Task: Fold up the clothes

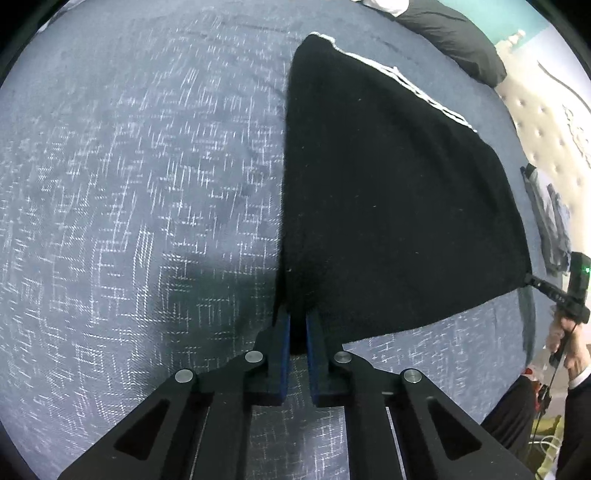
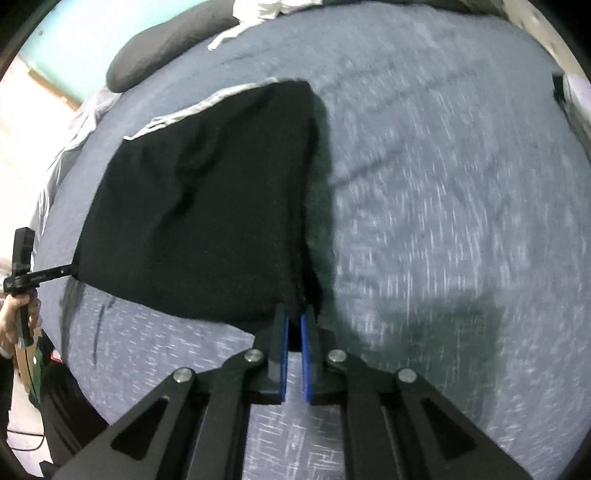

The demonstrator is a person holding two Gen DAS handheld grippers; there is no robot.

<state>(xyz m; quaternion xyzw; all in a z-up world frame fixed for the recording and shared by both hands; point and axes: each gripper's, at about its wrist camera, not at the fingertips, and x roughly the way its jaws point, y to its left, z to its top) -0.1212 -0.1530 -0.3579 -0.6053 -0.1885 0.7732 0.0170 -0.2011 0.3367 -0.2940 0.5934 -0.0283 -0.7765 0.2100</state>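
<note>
Black knit garment with white side stripes [image 1: 388, 192], on blue woven bed [image 1: 129, 184]: near corners pinched by 2 closed tongs, left [image 1: 297, 325] and right [image 2: 294, 325], for folding.

Left gripper [image 1: 298, 321] and right gripper [image 2: 294, 317] both point steeply downward, jaws clamped nearly together

A home bedroom: a bed [image 1: 147, 184] under a blue-grey patterned cover fills both views, with a dark pillow [image 1: 454, 37] at its far end, a pale tufted headboard [image 1: 546, 122] and a teal wall [image 1: 517, 18] behind.
</note>
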